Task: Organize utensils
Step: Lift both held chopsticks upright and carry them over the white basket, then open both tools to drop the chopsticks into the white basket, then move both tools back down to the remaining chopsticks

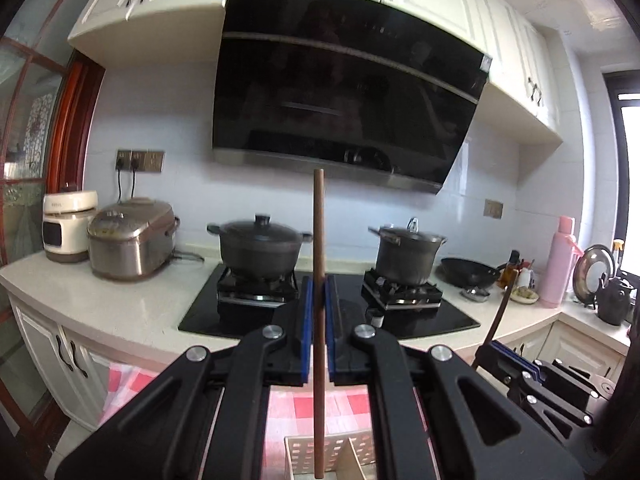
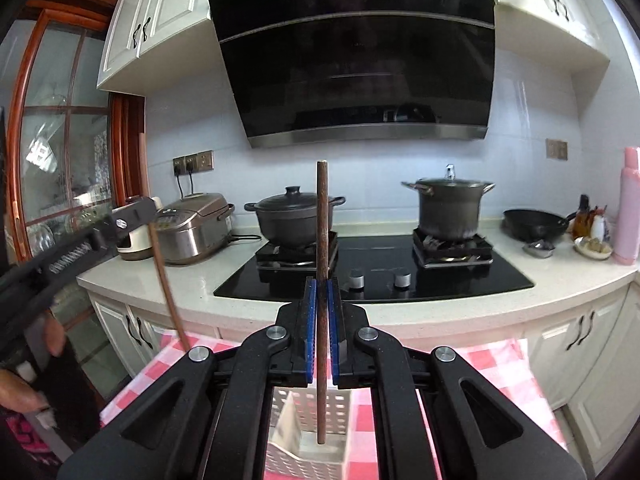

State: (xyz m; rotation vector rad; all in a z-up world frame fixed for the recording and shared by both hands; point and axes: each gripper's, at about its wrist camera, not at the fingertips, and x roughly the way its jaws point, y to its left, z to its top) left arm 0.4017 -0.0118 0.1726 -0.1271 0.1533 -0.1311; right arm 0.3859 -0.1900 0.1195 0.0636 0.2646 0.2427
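1. Two wooden chopsticks show, one per gripper: the left gripper is clamped on the left chopstick, and the right gripper is clamped on the right chopstick. Both sticks stand upright.
2. One white perforated utensil holder, split by a divider, sits on the pink checked cloth. The right chopstick's lower end hangs over or in one compartment; which one, I cannot tell. The left chopstick's lower end hangs over the holder's rim.
3. Two lidded pots stand on the stove: the black pot and the steel pot.
4. The counter edge lies beyond the cloth, well apart from both grippers.
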